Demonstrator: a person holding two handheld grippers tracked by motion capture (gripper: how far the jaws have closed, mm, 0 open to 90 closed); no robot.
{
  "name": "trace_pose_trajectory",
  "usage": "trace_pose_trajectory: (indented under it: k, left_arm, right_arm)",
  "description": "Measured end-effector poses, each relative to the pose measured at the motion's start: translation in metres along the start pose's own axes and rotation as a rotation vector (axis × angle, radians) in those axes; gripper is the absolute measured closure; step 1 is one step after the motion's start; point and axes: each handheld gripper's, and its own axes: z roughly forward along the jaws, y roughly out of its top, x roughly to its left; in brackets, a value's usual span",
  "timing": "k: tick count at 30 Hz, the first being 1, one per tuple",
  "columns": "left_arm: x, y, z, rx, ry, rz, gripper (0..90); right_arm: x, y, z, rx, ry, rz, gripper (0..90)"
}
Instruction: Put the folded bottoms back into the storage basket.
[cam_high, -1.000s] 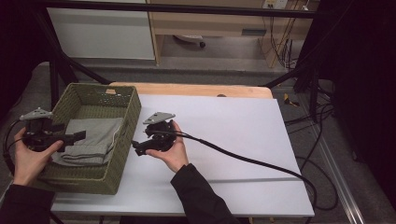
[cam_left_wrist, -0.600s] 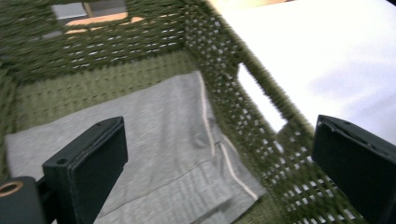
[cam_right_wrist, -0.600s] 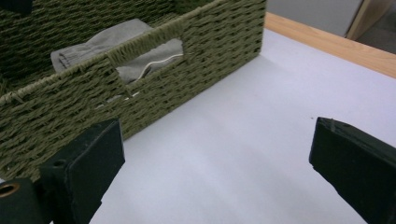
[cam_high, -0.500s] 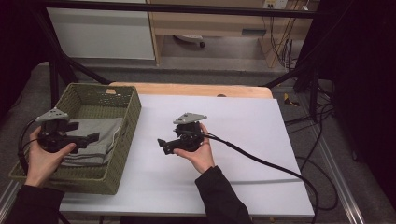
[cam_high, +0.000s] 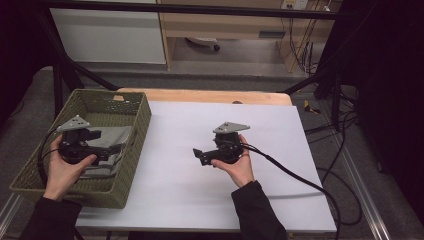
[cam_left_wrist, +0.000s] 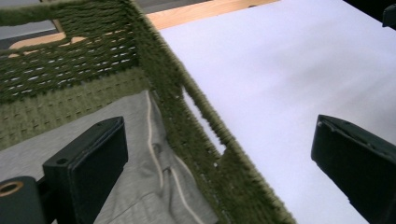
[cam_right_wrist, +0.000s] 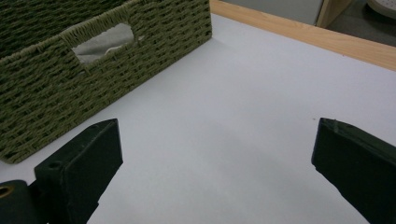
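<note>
Right gripper (cam_high: 199, 154) has slid to mid-frame off the basket (cam_high: 132, 150), both grippers gaping empty; left gripper (cam_high: 116, 150) straddles the basket wall over the grey cloth (cam_left_wrist: 140, 177), next: pinch cloth.

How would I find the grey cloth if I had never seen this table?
Look at the white table, then at its left end, where a green woven basket sits. The grey cloth lies folded on the basket's floor, below the left gripper. It is the soft, pale grey thing with a light seam, unlike the rough green weave round it.
</note>
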Motion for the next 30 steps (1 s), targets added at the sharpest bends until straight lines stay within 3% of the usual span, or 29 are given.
trace_pose_trajectory:
  k: [13,25,30]
  left_arm:
    - [-0.026,-0.002,0.016,-0.002,-0.035,0.043,3.0]
    - [-0.038,-0.009,0.041,0.037,-0.068,0.063,3.0]
    - [-0.040,-0.013,0.046,0.043,-0.054,0.076,2.7]
  right_arm:
    - [-0.031,-0.022,-0.032,0.005,0.002,0.016,0.9]
    - [-0.064,-0.056,-0.056,0.033,-0.022,0.054,0.8]
    - [-0.080,-0.069,-0.067,0.030,-0.035,0.073,0.8]
